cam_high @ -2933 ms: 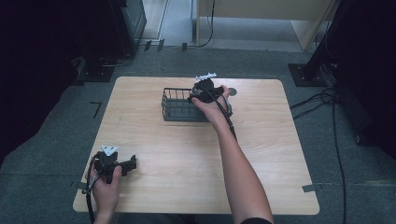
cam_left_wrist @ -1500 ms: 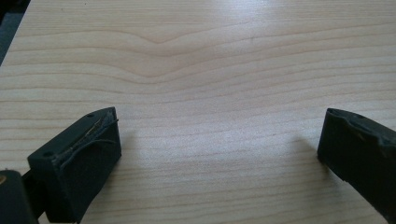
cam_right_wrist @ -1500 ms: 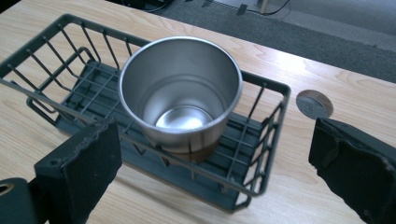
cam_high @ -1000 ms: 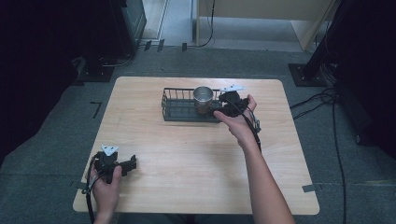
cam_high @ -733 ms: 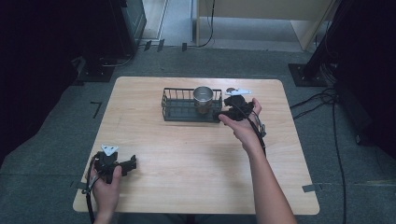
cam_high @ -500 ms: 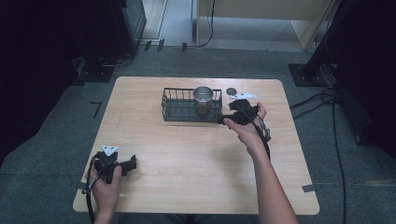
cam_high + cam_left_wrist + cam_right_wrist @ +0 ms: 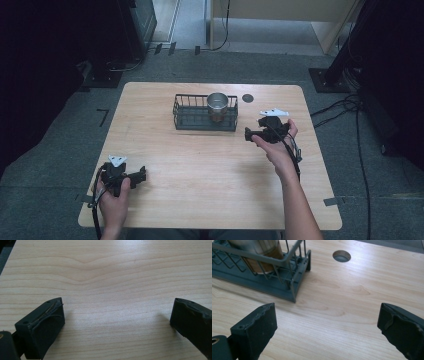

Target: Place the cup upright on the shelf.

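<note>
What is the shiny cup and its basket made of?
The cup looks like metal: silvery, shiny rim, with a brownish band lower down. The basket seems to be thin wire with a dark, matte coating, perhaps paint or plastic. The table looks like pale wood grain, maybe laminate.

I see a light wooden table [image 7: 210, 170] on grey carpet [image 7: 60, 165]. Dark equipment [image 7: 135, 20] stands at eleven o'clock, cables [image 7: 345, 107] trail at two, pale furniture [image 7: 280, 20] at twelve.
</note>
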Motion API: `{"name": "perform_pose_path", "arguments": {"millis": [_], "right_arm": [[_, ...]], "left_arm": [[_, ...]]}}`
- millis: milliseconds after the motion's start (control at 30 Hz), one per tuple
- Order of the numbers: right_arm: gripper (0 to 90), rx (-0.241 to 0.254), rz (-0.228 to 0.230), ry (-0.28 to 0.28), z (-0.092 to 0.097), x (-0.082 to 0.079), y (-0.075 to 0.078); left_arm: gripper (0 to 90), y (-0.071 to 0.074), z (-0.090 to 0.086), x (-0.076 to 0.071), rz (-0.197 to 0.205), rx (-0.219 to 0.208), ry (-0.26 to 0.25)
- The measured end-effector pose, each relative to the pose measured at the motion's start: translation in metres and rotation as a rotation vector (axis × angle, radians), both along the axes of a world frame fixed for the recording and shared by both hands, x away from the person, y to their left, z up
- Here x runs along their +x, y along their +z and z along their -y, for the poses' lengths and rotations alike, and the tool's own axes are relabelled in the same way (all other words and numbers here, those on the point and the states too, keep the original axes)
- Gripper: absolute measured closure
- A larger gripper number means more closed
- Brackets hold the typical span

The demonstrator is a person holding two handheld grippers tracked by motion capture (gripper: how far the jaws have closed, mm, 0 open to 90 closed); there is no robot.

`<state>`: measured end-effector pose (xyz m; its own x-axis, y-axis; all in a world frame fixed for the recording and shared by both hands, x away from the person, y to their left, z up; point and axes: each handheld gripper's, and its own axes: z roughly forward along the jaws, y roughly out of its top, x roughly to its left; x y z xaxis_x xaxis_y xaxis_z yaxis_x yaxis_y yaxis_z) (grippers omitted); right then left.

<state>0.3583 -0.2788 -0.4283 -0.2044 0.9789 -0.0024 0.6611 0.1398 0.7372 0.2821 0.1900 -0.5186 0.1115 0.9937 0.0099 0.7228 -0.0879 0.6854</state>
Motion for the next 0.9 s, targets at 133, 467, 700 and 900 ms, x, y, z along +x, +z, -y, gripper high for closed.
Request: {"name": "perform_pose_path", "arguments": {"millis": [133,467,700,900], "right_arm": [[2.1,0.005,-0.005,-0.017,0.008,-0.006,-0.005],[2.1,0.017,-0.016,-0.057,0.03,-0.021,-0.016],[2.3,0.035,-0.023,-0.093,0.045,-0.031,-0.025],[2.6,0.043,-0.037,-0.119,0.058,-0.04,-0.033]], "left_arm": [[0.0,0.0,0.0,0.0,0.001,-0.001,0.0],[0.0,0.0,0.0,0.0,0.001,-0.001,0.0],[0.0,0.0,0.0,0.0,0.001,0.0,0.0],[0.0,0.0,0.0,0.0,0.001,0.0,0.0]]}}
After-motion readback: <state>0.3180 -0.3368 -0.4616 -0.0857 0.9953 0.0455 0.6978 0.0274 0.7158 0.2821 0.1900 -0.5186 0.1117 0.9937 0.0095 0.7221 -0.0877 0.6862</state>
